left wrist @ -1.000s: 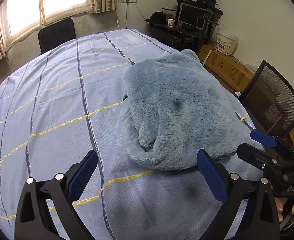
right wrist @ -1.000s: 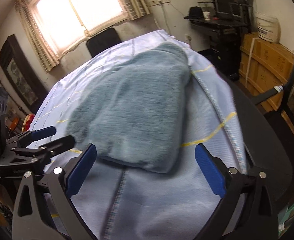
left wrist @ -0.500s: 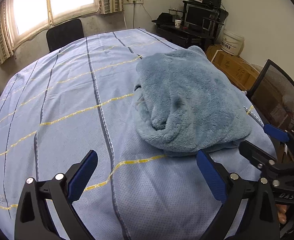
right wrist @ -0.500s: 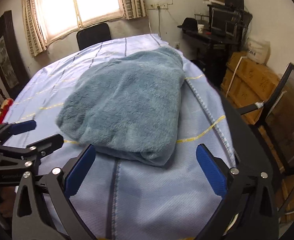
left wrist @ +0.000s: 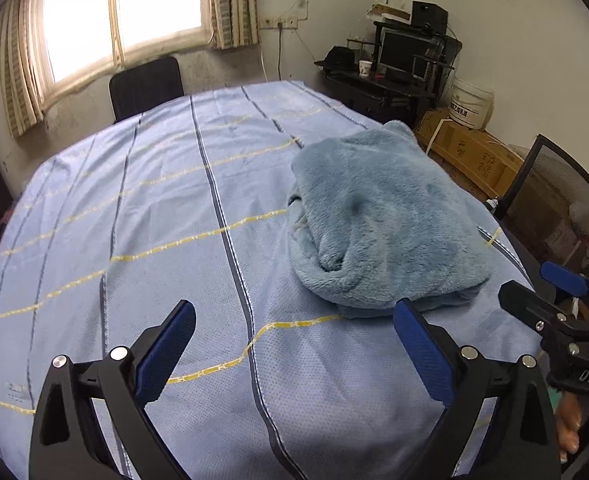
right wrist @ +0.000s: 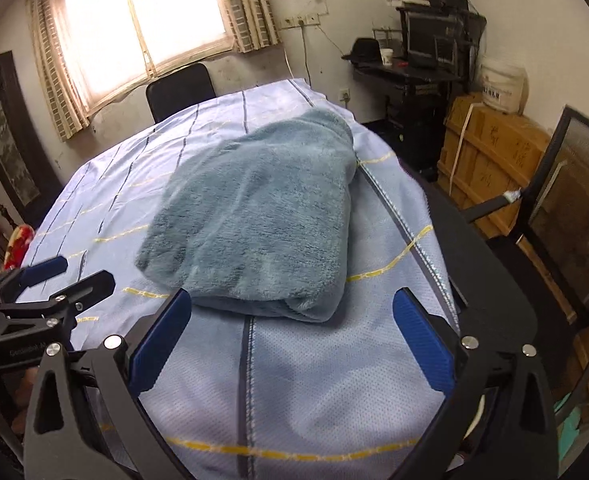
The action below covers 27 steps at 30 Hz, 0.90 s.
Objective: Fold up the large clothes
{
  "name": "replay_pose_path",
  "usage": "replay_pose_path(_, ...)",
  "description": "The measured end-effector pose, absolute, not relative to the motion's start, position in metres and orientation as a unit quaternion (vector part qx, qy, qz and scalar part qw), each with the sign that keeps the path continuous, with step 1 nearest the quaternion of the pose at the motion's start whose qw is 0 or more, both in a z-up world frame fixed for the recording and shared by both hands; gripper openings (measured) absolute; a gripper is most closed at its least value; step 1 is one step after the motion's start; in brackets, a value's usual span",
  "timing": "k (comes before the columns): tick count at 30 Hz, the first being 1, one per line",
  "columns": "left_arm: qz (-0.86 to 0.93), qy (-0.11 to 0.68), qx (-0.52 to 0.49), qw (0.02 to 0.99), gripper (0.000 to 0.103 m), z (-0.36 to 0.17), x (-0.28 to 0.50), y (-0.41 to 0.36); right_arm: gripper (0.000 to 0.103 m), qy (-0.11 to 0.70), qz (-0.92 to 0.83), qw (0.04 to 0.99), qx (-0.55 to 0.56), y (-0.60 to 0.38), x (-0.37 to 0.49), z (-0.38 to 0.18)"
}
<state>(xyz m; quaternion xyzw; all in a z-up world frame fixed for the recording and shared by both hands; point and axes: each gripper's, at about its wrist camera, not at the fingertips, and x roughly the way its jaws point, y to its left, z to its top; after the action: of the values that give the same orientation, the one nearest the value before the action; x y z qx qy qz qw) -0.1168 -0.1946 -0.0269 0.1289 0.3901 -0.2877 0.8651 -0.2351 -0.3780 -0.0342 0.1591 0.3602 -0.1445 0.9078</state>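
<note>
Fluffy grey-blue fleece garment (right wrist: 254, 220) lies folded at the table's right side on the blue striped cloth (left wrist: 134, 220). Left gripper (left wrist: 294, 344) and right gripper (right wrist: 290, 336): fingers apart, empty. Square loose edges; don't drag.

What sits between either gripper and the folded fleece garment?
Nothing visible. Only bare striped sheet lies between the open left gripper and the blue fleece garment; likewise for the open right gripper.

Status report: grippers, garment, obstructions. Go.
Left gripper open, empty. Right gripper open, empty. Blue fleece garment lies folded on striped sheet, untouched. Nothing between grippers and garment.
</note>
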Motion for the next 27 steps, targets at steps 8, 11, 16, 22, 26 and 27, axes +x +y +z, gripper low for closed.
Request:
replay_pose_path(8, -0.289, 0.343, 0.133, 0.884, 0.100, 0.002, -0.159, -0.191, 0.098, 0.335, -0.132, 0.927, 0.100, -0.346, -0.263, 0.000)
replay_pose_path(11, -0.272, 0.319, 0.136, 0.898, 0.100, 0.012, -0.176, -0.185, 0.098, 0.333, -0.137, 0.928, 0.097, -0.343, -0.273, 0.006)
replay_pose_path(16, -0.258, 0.288, 0.135, 0.912, 0.100, 0.025, -0.197, -0.173, 0.098, 0.305, -0.133, 0.939, 0.091, -0.334, -0.291, 0.018)
replay_pose_path(22, -0.231, 0.241, 0.143, 0.932, 0.100, 0.040, -0.220, -0.161, 0.098, 0.278, -0.131, 0.947, 0.092, -0.324, -0.308, 0.032)
replay_pose_path(26, -0.229, 0.232, 0.139, 0.935, 0.100, 0.044, -0.224, -0.154, 0.098, 0.270, -0.127, 0.950, 0.097, -0.319, -0.312, 0.036)
replay_pose_path(27, -0.229, 0.231, 0.138, 0.936, 0.100, 0.045, -0.225, -0.153, 0.098, 0.269, -0.127, 0.950, 0.097, -0.319, -0.313, 0.036)
